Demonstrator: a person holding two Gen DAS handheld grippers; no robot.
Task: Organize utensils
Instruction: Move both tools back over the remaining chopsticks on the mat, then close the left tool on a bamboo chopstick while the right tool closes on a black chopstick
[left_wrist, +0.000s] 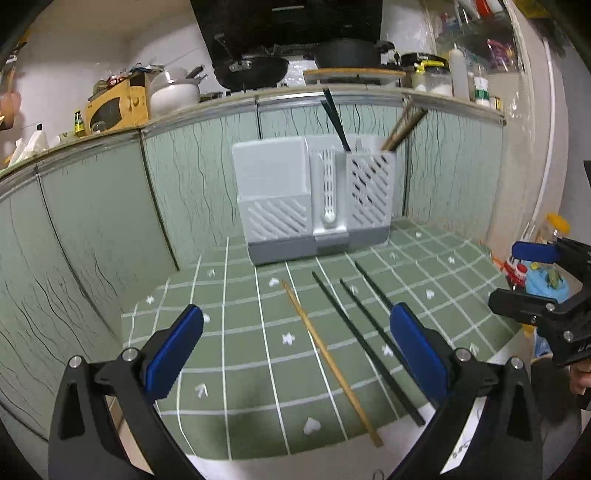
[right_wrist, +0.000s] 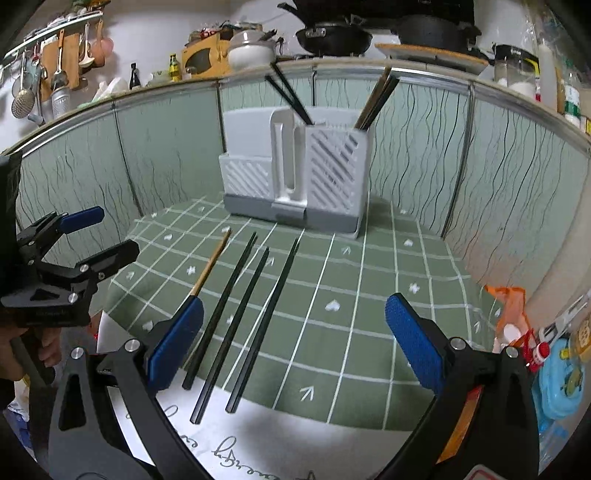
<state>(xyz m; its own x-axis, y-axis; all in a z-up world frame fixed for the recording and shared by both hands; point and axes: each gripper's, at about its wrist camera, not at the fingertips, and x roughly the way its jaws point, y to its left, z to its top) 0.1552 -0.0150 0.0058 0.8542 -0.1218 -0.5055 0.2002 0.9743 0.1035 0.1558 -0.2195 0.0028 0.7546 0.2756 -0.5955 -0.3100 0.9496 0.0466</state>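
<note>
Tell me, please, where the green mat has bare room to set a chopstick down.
Bare mat lies right of the black chopsticks, in front of the holder. It is crowded on the left, where the wooden chopstick lies beside them.

A black wok (left_wrist: 251, 72) sits on the ledge above the green wavy-patterned panels (left_wrist: 92, 206), and everything else lines up from it. Just left of the wok stands a white pot (left_wrist: 173, 92), then a yellow box (left_wrist: 116, 103) and a small green bottle (left_wrist: 78, 123). Right of the wok is a dark pan (left_wrist: 347, 51) resting on a round wooden board (left_wrist: 354, 73). Farther left, ladles and strainers hang from a wall rack (right_wrist: 44, 59). Below lies a green gridded cloth (right_wrist: 369, 280).
</note>
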